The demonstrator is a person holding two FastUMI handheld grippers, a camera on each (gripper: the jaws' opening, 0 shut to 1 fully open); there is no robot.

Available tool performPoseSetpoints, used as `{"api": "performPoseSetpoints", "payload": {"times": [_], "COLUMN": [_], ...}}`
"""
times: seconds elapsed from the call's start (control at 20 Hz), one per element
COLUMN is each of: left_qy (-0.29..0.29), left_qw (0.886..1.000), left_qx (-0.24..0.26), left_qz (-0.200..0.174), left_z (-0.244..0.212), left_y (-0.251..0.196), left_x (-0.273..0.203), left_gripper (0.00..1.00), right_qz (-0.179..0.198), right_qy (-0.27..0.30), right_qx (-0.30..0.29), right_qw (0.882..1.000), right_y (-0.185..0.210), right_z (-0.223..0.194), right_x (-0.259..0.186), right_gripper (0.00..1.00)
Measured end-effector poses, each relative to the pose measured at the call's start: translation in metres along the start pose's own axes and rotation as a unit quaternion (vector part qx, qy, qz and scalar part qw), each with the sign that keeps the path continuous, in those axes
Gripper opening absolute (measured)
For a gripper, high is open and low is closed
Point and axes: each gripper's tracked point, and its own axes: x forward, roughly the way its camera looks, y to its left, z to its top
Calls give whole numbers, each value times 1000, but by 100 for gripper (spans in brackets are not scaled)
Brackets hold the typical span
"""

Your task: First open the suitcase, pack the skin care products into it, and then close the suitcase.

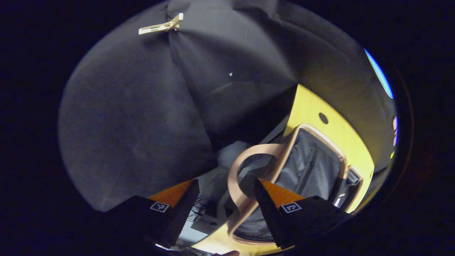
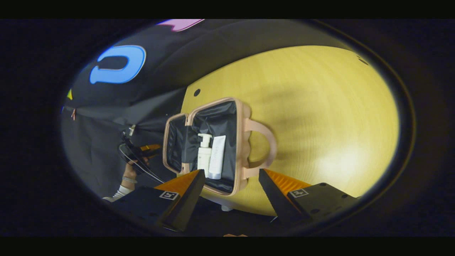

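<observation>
Yellow wood table, black cloth behind. Suitcase lying open near the table's edge, lid folded out flat beside the main shell. Inside the shell: pump bottle and tube, side by side, touching or nearly so.

Right gripper: fingers spread, grasping nothing, held short of the case with the handle ahead of the gap. Left gripper: fingers apart, nothing clamped; handle loop seen between them, contact not determinable. Also seen farther off in the right gripper view, in a hand.

Packing judged complete; closing remains.

Handling, judged: small case, probably light, shell semi-rigid, lining soft. Lid likely to swing freely on its hinge. Take hold at the lid's free rim, not the lining. Steady the shell by the handle against sliding. Bottle and tube smooth, loose, liable to shift if tilted.
</observation>
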Motion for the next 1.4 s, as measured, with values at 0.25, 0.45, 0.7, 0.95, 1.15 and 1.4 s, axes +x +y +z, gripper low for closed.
{"api": "performPoseSetpoints", "payload": {"times": [0.25, 0.45, 0.7, 0.95, 1.15, 1.4], "left_qy": [56, 81, 54, 21, -15, -65], "left_qw": [998, 992, 994, 991, 990, 983], "left_qx": [-8, -85, -48, -28, 13, 68], "left_qz": [18, -56, -81, -128, -139, -156], "left_z": [-9, -10, 0, 17, 32, 45], "left_y": [10, -24, -28, -42, -61, -94], "left_x": [56, 68, 56, 19, -39, -118], "left_gripper": [95, 46, 19, 12, 8, 8], "right_qz": [-23, -24, -7, -7, 20, 29], "right_qy": [0, 11, 5, 11, 18, 17], "right_qx": [16, 39, 41, 26, 5, -25], "right_qw": [1000, 999, 999, 1000, 1000, 999], "right_y": [-27, -32, -20, -20, -2, 1], "right_z": [-7, -20, -20, -28, -36, -46], "right_x": [-9, -7, -9, -5, -5, -14], "right_gripper": [96, 96, 96, 96, 96, 96]}}
